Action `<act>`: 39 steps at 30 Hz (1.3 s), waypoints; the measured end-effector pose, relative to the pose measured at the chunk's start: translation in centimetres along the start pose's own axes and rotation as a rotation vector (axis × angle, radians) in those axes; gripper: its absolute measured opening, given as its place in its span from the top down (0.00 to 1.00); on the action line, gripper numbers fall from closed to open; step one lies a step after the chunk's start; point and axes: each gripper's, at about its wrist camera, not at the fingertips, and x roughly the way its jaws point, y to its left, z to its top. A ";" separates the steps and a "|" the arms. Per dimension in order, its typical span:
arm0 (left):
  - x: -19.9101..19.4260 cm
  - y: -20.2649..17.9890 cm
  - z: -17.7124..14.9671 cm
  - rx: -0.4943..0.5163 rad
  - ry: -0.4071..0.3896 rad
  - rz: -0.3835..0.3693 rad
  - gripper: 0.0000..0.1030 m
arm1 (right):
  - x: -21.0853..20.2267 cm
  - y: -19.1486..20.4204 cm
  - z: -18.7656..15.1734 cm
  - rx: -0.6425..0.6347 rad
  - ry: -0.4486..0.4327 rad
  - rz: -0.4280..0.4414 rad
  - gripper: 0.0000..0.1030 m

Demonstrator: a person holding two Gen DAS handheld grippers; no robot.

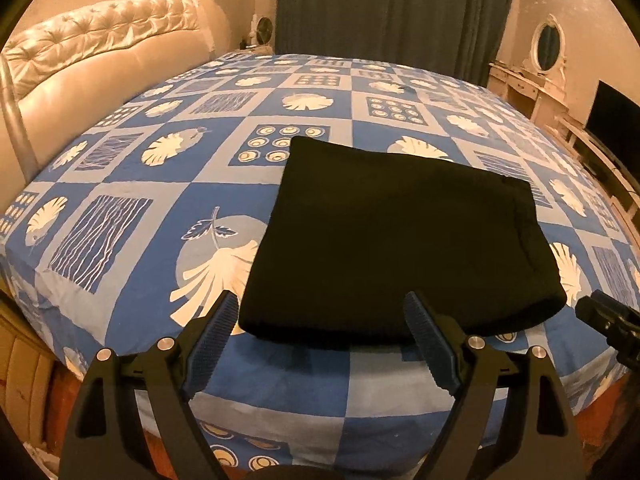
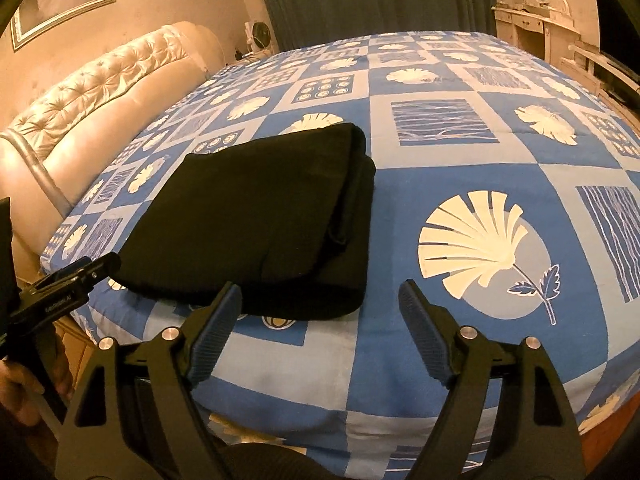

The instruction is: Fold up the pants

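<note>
Now the black folded fabric pants [image 1: 396, 236] lie flat on the blue patterned bed [image 1: 168, 184], dead ahead of the left tool [image 1: 320, 312], both tools [image 2: 320, 304] gaping, empty.

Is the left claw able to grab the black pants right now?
Probably yes. The left claw is open and the folded black pants lie just ahead on the bed, their near edge between its fingers, with nothing in the way.
</note>
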 end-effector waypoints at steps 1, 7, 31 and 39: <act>-0.1 0.1 0.0 -0.008 -0.003 -0.003 0.19 | 0.0 0.0 0.0 0.003 0.001 0.002 0.21; -0.4 -0.3 0.3 0.026 -0.018 0.018 0.19 | 0.1 0.1 -0.1 0.006 0.004 0.006 0.21; -1.4 -1.1 0.6 0.057 -0.071 0.048 0.19 | 0.7 0.5 -0.7 -0.003 0.044 0.032 0.21; -1.7 -1.1 0.8 0.049 -0.087 0.043 0.18 | 0.8 0.6 -0.7 -0.011 0.051 0.035 0.21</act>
